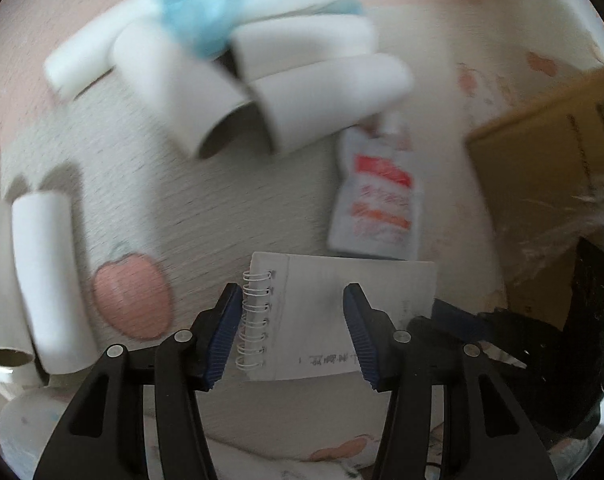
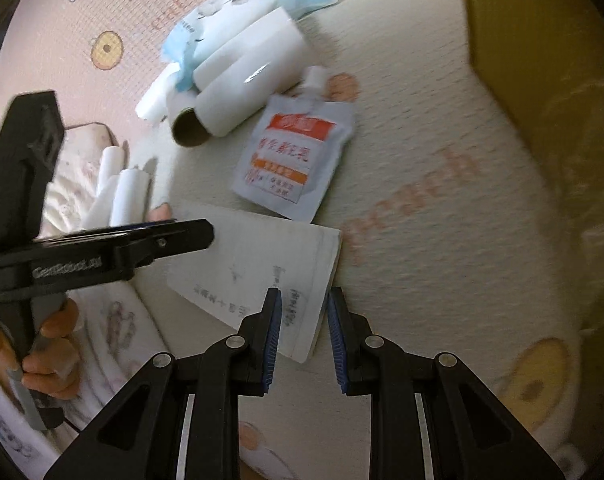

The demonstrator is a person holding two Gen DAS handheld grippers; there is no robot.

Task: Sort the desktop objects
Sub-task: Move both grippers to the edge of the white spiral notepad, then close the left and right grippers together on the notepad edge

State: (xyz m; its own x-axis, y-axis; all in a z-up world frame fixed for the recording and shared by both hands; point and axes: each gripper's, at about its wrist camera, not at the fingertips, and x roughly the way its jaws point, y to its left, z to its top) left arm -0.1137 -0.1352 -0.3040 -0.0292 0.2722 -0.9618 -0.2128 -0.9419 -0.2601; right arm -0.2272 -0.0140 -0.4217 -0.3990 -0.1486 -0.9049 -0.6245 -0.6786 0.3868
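Note:
A white spiral notebook (image 1: 321, 308) (image 2: 254, 264) is just above the cream mat and stays sharp while the mat around it blurs. My left gripper (image 1: 292, 288) hangs open over it, one finger by the wire spiral and the other over the page, with neither pad pressing. In the right wrist view the left gripper (image 2: 198, 236) reaches in from the left over the notebook's far corner. My right gripper (image 2: 303, 292) is shut down to a narrow gap on the notebook's near right edge. The left wrist view shows the right gripper (image 1: 457, 318) at that same edge.
A white pouch with red and orange print (image 1: 377, 200) (image 2: 298, 152) lies just beyond the notebook. Behind it is a pile of white rolls (image 1: 262, 80) (image 2: 242, 84) with a blue-and-white pack (image 2: 238, 4). Two more rolls (image 1: 42, 276) lie left. A cardboard box (image 1: 549, 152) (image 2: 541, 60) stands right.

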